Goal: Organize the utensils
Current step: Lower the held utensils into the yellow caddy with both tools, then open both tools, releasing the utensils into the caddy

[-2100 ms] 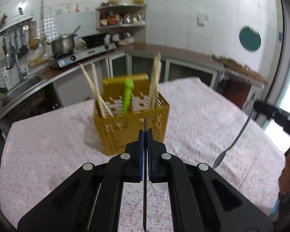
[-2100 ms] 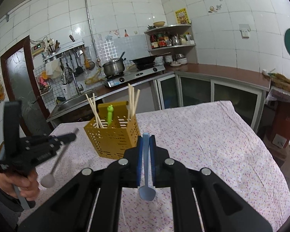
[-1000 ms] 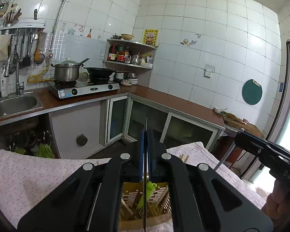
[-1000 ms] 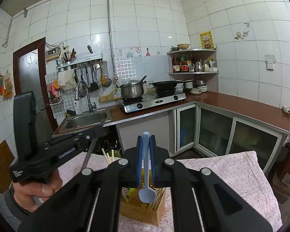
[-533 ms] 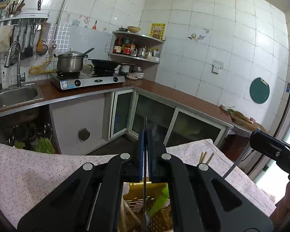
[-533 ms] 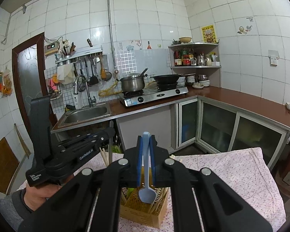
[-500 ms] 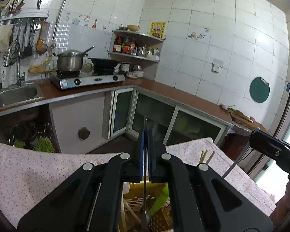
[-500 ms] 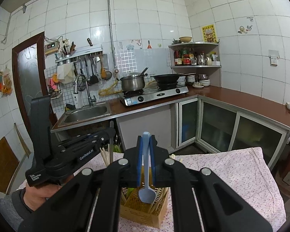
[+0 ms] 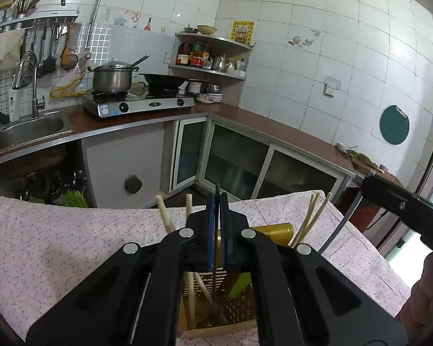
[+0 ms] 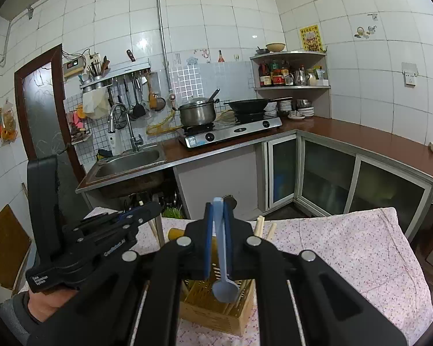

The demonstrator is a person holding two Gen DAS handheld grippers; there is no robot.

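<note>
Lowering both utensils into the yellow slotted caddy (image 9: 270, 230) is the step in hand, and it goes best one at a time. The left claw (image 9: 216, 230) is closed tight on a thin metal utensil (image 9: 215, 294), edge-on to its camera, whose lower end hangs inside the caddy, at about 6 o'clock from the blue pads, among the chopsticks (image 9: 166, 216) and a green utensil (image 9: 239, 284). The right claw (image 10: 216, 230) is closed on the handle of a pale blue spoon (image 10: 224, 288), bowl down, hanging above the caddy's open top; from the left wrist view this spoon shows only as a grey handle at 3 o'clock.

My judgement: keep each utensil vertical, sink it until the tip is well below the rim, then part the pads only slightly so it slides rather than tips. The left one looks nearer release. The spoon should aim for a gap clear of the chopsticks at its 12 o'clock. The caddy stands on the floral-clothed tabletop (image 10: 360, 245) and could shift if nudged sideways.
</note>
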